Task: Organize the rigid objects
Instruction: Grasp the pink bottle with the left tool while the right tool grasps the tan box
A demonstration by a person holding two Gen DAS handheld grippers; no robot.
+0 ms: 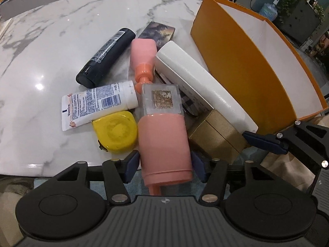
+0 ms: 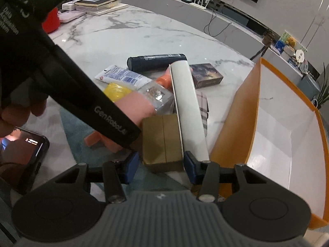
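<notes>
The left view shows the left gripper [image 1: 165, 167] clamping a pink bottle [image 1: 164, 144]; only the right view shows the right gripper [image 2: 161, 167] straddling a gold box [image 2: 162, 142], contact unclear.

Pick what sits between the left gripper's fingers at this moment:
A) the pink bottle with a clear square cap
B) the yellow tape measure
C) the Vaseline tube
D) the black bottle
A: in the left wrist view the pink bottle lies between the two blue pads of the left gripper, one pad at each side of its body.
</notes>
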